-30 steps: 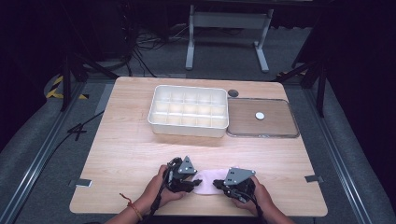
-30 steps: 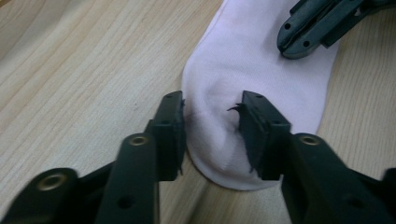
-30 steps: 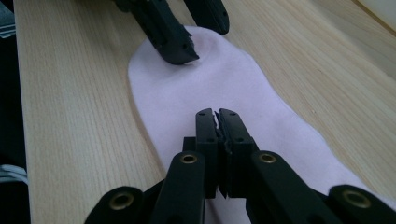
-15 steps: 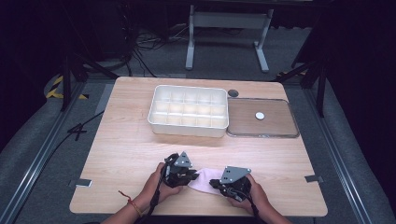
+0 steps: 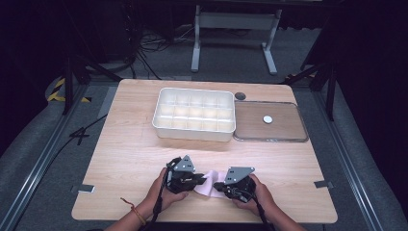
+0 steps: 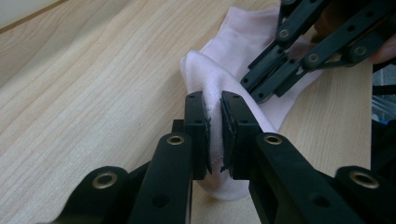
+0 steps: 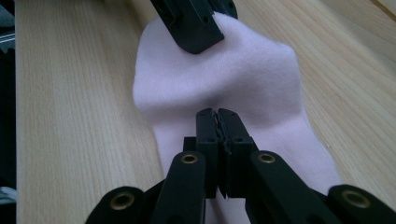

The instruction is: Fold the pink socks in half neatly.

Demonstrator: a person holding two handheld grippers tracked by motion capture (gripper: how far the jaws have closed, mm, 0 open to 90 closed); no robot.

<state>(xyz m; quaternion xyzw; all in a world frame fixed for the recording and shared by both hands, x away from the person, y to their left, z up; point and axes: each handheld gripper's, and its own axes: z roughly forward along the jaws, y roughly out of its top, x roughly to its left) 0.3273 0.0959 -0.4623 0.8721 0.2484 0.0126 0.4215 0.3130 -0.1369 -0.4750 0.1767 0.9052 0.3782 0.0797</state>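
Pale pink sock (image 5: 210, 184) near the bench's (image 5: 125, 154) front edge: my left hand-held gripper (image 6: 214, 122) and right hand-held gripper (image 7: 217, 122) each pinch it; best lift both evenly, keeping the fabric taut.

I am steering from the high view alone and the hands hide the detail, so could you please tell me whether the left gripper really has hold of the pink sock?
Observer: Yes. In the left gripper view the left gripper has its jaws shut on a raised fold of the pink sock.
Operator: Thank you. And the right one?
Observer: The right gripper has its jaws closed together on the sock; how much cloth they hold I cannot tell.
Operator: Is the sock lifted off the table?
Observer: Most of it lies on the wooden table, bunched up between the two grippers.
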